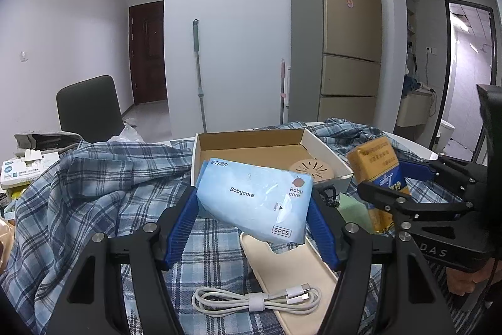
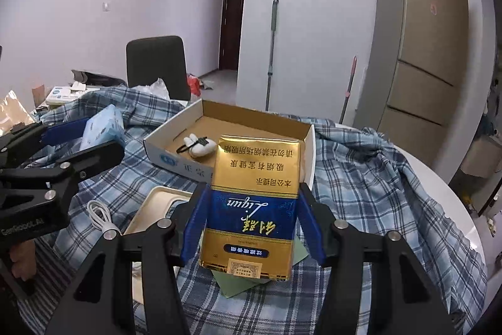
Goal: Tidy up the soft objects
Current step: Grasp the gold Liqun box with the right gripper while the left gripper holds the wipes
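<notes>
My left gripper (image 1: 252, 193) is shut on a light blue Babycare wet-wipes pack (image 1: 254, 203), held just above the plaid cloth (image 1: 94, 193) in front of an open cardboard box (image 1: 251, 140). In the right wrist view that left gripper (image 2: 100, 134) and its wipes pack (image 2: 103, 124) sit at the left. My right gripper (image 2: 253, 193) is shut on a gold and blue cigarette pack (image 2: 254, 178), upright and lifted off the cloth before the box (image 2: 257, 118). The left wrist view shows this right gripper (image 1: 382, 178) and cigarette pack (image 1: 375, 162) at the right.
The box holds a round beige disc (image 1: 312, 170) and a white object with a black hair tie (image 2: 197, 146). A cream phone case (image 1: 291, 266), a coiled white cable (image 1: 257, 299) and a green card (image 2: 238, 284) lie on the cloth. A dark chair (image 1: 88, 109) and a tissue box (image 1: 22, 171) stand at the left.
</notes>
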`<state>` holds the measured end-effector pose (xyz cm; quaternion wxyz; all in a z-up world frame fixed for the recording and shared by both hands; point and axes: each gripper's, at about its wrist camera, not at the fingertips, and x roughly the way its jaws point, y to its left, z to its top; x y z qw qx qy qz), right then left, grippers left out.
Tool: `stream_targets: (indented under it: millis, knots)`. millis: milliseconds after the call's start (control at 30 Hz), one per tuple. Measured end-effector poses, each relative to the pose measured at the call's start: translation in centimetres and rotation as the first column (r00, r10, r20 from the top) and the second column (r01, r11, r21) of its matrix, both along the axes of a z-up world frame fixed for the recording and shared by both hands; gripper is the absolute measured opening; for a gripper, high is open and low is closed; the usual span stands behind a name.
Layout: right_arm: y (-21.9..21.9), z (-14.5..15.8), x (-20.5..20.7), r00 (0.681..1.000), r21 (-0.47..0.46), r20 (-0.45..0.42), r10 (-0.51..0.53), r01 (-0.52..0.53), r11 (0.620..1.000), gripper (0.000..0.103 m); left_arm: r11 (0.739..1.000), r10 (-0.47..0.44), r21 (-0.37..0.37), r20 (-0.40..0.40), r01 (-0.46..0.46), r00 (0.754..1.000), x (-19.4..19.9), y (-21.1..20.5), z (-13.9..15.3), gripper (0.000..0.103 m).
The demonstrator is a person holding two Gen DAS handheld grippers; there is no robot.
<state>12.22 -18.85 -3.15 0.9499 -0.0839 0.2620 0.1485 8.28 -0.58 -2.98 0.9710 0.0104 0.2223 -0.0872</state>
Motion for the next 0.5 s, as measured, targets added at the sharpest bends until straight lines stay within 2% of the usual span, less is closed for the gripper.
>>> stream_targets:
  millis: [500]
  knots:
    - [0.21,-0.20,-0.38,1.000,-0.003,0.010,0.013,-0.013,1.000,0.055,1.000,-0.002,0.007,0.007,0.002,1.000,-0.34,-0.25,0.18,0.070]
